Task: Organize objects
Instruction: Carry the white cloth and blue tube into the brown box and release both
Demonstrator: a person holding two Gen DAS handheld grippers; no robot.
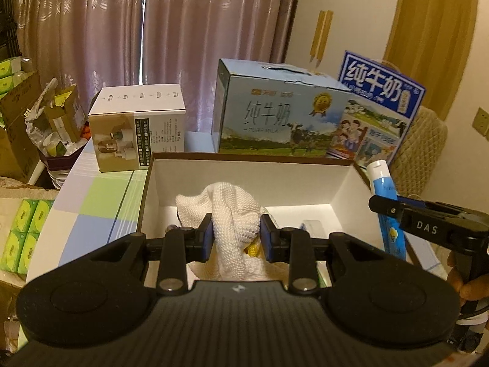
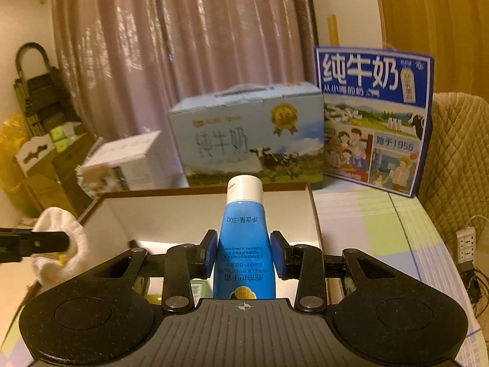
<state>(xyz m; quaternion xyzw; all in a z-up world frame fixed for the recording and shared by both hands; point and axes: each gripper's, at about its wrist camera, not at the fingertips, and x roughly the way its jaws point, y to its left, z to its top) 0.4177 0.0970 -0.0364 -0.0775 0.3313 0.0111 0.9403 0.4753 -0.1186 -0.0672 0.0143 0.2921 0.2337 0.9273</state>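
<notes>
Left gripper [image 1: 234, 238] is closed on a white knitted cloth [image 1: 232, 211], pads pressed into its bunched middle; cloth hangs over the open white-lined box [image 1: 345, 183], lower folds draped inside. Right gripper [image 2: 244, 252] is clamped on a blue hand-cream tube [image 2: 244, 238], white cap pointing away, held above the box's right side, not yet lowered in. Box interior: a few small items lie on the floor near the front wall (partly hidden, identity unclear), so packing looks partway done, w/ cloth and tube as the two items in hand. Left to do, judging by this: set both down and release. Behind the box, on the checked tablecloth [image 2: 382, 226]: two milk cartons [image 1: 275, 113] and a small white carton [image 1: 137, 128], untouched.
</notes>
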